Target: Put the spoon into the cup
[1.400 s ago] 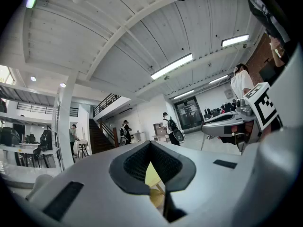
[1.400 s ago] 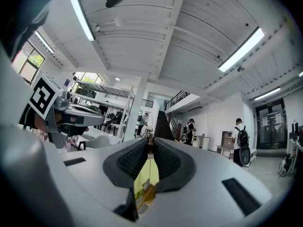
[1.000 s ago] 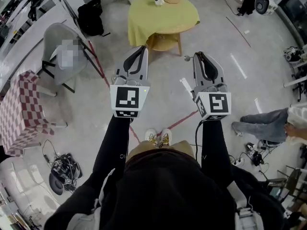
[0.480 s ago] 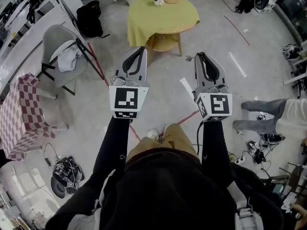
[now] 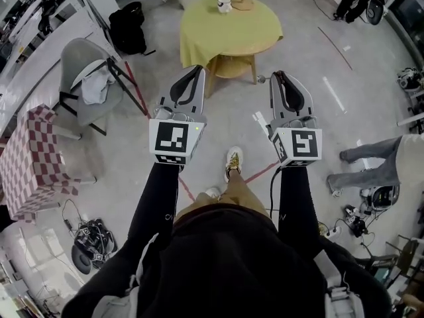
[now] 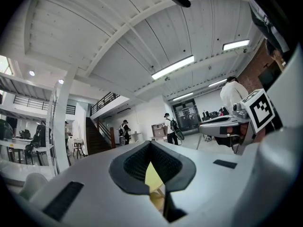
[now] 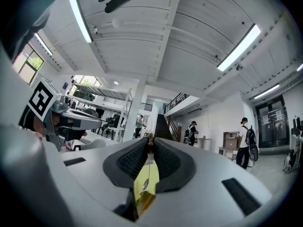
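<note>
Well, the spoon is in the right gripper. Its jaws stand nearly together and pinch the thin stem right at their tips, and a slim line of the stem shows running down the gap between the pads. In the head view a small shiny end pokes out just beside those tips, on the side toward the left gripper. That gripper has its jaws closed tip to tip with nothing between them. The cup stands well ahead of both tools on the round table with the yellow cloth — far beyond the tips as they are now.

The spoon looks like thin metal: light, stiff and slick, so the worry is turning, not weight. Pinched at one narrow spot, it could swing or slide in the pads, so I'd judge that a steady, level carry matters more than a harder squeeze. The hold near one end suits the job — the free length can go down into the cup first. The cup looks small and ceramic and would likely tip or chink if its rim is knocked. The empty left gripper could steady it.
</note>
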The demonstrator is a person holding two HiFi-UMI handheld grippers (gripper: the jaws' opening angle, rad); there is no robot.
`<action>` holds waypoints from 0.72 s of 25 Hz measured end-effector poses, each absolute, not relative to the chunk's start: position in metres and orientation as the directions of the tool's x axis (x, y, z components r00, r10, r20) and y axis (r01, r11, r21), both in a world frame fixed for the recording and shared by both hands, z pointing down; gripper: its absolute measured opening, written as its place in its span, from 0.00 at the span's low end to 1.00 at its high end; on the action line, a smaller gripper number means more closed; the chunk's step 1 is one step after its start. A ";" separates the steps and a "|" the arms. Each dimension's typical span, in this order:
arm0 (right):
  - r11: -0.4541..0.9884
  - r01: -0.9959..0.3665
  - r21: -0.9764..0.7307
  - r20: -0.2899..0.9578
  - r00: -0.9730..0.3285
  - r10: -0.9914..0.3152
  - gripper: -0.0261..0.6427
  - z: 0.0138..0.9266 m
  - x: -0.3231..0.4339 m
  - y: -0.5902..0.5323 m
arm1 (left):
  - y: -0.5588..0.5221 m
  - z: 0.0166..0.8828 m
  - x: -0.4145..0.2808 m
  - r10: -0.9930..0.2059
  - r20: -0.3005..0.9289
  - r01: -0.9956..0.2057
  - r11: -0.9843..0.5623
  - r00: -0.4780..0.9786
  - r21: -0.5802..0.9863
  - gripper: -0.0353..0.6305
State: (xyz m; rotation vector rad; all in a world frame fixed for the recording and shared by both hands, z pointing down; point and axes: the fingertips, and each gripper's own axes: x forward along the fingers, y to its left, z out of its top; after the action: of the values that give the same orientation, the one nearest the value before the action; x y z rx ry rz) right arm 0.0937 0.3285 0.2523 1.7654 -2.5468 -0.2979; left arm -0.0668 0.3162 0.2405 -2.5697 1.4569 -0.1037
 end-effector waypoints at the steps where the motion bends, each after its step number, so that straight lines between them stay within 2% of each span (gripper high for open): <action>1: 0.342 -0.924 0.172 -0.086 -0.360 -0.929 0.13 0.253 0.096 0.319 | 0.307 0.241 -0.064 -0.857 -0.027 -0.844 -0.500 0.514 -0.195 0.08; 18: 0.422 -0.892 0.158 -0.083 -0.438 -0.895 0.13 0.258 0.152 0.128 | 0.128 0.248 -0.004 -0.893 -0.004 -0.872 -0.438 0.450 -0.221 0.08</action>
State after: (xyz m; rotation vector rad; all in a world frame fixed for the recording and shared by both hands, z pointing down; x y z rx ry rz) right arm 0.1517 0.1283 0.2577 1.6576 -2.6379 -0.2801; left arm -0.0039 0.1281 0.2479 -2.5070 1.5457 -0.1682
